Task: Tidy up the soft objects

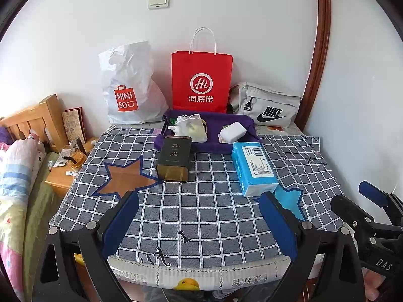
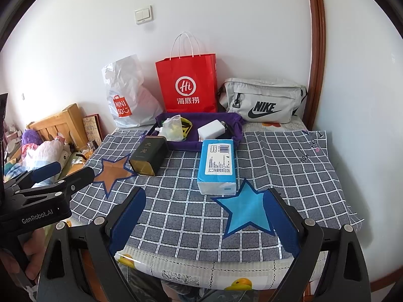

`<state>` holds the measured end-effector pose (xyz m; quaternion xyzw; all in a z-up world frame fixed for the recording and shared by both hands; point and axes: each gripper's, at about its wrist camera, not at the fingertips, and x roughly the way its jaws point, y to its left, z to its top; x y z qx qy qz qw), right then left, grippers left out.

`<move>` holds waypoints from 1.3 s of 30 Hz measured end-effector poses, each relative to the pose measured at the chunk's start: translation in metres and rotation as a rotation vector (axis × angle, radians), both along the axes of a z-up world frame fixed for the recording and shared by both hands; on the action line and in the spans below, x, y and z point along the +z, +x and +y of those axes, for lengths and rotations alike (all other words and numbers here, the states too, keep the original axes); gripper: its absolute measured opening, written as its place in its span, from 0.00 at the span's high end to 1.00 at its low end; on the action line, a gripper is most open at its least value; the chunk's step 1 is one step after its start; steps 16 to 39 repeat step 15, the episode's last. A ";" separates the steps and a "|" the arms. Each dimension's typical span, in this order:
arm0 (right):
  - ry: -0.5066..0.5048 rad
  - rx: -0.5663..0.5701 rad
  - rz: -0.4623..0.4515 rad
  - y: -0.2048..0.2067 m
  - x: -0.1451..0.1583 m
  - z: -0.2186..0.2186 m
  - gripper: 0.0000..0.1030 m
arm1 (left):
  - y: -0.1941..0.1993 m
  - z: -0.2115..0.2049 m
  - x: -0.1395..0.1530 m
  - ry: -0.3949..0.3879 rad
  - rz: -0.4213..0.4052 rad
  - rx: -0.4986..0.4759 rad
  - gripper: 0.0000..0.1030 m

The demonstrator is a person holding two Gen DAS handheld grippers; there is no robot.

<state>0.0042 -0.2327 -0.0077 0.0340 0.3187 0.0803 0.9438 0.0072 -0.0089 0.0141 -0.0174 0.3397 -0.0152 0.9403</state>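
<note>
I'm hovering both grippers, left (image 1: 199, 216) and right (image 2: 204, 216), jaws spread wide and empty, over checkered woven cloth (image 2: 289, 171); soft blue tissue pack (image 2: 217, 166) lying beside boxy tea tin (image 2: 148, 158), white wall (image 2: 252, 25) behind.

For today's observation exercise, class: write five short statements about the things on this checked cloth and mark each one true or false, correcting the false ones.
1. The blue tissue pack lies on the checked cloth. True.
2. The red paper bag lies flat. False: it stands upright against the wall.
3. The dark tin lies beside the orange star. True.
4. The left gripper holds the tin. False: its jaws are open and empty.
5. The white block sits in the grey Nike bag. False: it sits in the purple tray.
</note>
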 end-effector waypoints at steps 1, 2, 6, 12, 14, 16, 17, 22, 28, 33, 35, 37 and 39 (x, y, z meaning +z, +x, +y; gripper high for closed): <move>0.000 0.001 0.000 0.000 0.000 0.000 0.09 | 0.001 0.001 0.000 -0.001 0.002 0.001 0.06; -0.001 0.001 0.001 0.000 0.000 0.000 0.09 | 0.001 0.001 0.000 0.000 0.003 0.002 0.06; -0.001 0.001 -0.002 0.000 0.001 0.000 0.09 | 0.001 0.001 0.000 -0.002 0.000 0.002 0.06; 0.000 0.002 -0.010 0.000 0.003 -0.002 0.09 | 0.005 0.001 -0.002 0.004 -0.002 -0.005 0.06; 0.001 0.003 -0.009 0.001 0.002 -0.002 0.09 | 0.009 0.001 -0.005 0.002 0.003 -0.004 0.06; -0.001 0.003 -0.007 0.003 0.001 -0.002 0.09 | 0.012 0.001 -0.007 0.000 0.007 -0.004 0.06; -0.001 0.003 -0.007 0.003 0.001 -0.002 0.09 | 0.012 0.001 -0.007 0.000 0.007 -0.004 0.06; -0.001 0.003 -0.007 0.003 0.001 -0.002 0.09 | 0.012 0.001 -0.007 0.000 0.007 -0.004 0.06; -0.001 0.003 -0.007 0.003 0.001 -0.002 0.09 | 0.012 0.001 -0.007 0.000 0.007 -0.004 0.06; -0.001 0.003 -0.007 0.003 0.001 -0.002 0.09 | 0.012 0.001 -0.007 0.000 0.007 -0.004 0.06; -0.001 0.003 -0.007 0.003 0.001 -0.002 0.09 | 0.012 0.001 -0.007 0.000 0.007 -0.004 0.06; -0.001 0.003 -0.007 0.003 0.001 -0.002 0.09 | 0.012 0.001 -0.007 0.000 0.007 -0.004 0.06; -0.001 0.003 -0.007 0.003 0.001 -0.002 0.09 | 0.012 0.001 -0.007 0.000 0.007 -0.004 0.06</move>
